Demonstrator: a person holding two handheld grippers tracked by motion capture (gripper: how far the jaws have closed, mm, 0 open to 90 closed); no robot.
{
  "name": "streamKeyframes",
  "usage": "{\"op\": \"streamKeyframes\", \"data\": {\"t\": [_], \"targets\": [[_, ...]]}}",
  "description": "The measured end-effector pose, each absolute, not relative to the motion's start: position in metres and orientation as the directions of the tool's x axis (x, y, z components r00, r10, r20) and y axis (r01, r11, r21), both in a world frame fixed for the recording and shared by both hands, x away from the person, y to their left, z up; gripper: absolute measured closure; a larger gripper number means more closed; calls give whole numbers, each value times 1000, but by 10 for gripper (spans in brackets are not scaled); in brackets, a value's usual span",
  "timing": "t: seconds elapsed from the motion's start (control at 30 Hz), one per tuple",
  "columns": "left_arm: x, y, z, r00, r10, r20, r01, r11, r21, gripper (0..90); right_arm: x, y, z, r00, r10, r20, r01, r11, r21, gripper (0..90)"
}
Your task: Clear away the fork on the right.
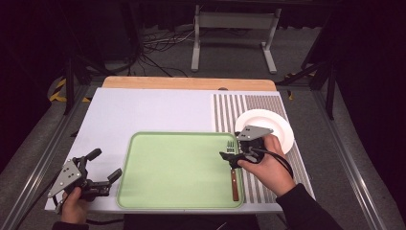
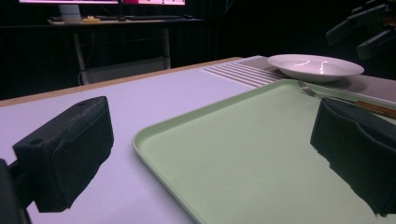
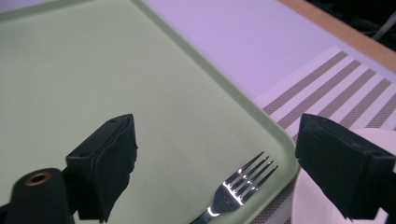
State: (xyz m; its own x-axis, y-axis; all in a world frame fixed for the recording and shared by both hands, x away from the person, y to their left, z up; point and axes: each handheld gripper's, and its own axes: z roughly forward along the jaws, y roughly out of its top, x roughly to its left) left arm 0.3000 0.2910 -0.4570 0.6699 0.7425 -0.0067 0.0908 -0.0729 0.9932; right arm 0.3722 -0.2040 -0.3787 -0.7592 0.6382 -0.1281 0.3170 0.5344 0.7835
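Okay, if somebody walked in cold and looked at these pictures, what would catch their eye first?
Probably the big pale green tray at the near middle of the table, bare except for a wooden-handled fork lying along its right edge. Next, the white plate on the striped mat just right of it, with the right gripper open over the fork.

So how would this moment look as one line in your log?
left gripper: open, beside tray | right gripper: open, over fork | fork: on tray | plate: on mat
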Motion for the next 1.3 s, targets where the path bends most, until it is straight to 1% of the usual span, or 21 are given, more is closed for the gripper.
{"op": "streamKeyframes", "data": {"t": [0.33,0.43,0.7,0.77,0.8,0.83,0.87,0.9,1.03,1.2,1.23,1.3], "targets": [[300,291,-457,669,743,-8,92,-73,993,1,355,-236,-382,-764,634,-123,212,427,879,104],[300,291,-457,669,743,-7,92,-73,993,1,350,-247,-387,-765,634,-112,182,380,907,93],[300,291,-457,669,743,-6,90,-73,993,1,340,-268,-400,-759,641,-110,120,305,945,83],[300,291,-457,669,744,-6,91,-74,993,1,335,-276,-406,-758,645,-97,94,255,962,86],[300,291,-457,668,744,-7,94,-74,993,1,335,-276,-406,-758,645,-97,94,255,962,86],[300,291,-457,667,745,-9,94,-72,993,1,331,-281,-409,-753,649,-106,64,233,970,86],[300,291,-457,668,744,-11,95,-71,993,1,331,-281,-409,-753,649,-106,64,233,970,86],[300,291,-457,669,743,-7,95,-76,993,1,328,-284,-412,-752,649,-114,35,213,977,87],[300,291,-457,666,746,-11,95,-70,993,1,323,-289,-419,-749,653,-112,3,172,985,87],[300,291,-458,667,745,-11,95,-71,993,1,319,-295,-430,-748,656,-100,-8,142,990,87],[300,291,-458,667,745,-11,95,-71,993,1,318,-296,-432,-750,656,-84,-1,126,992,87],[300,291,-458,668,744,-10,94,-71,993,1,317,-296,-434,-750,655,-92,-11,126,992,87]]}}
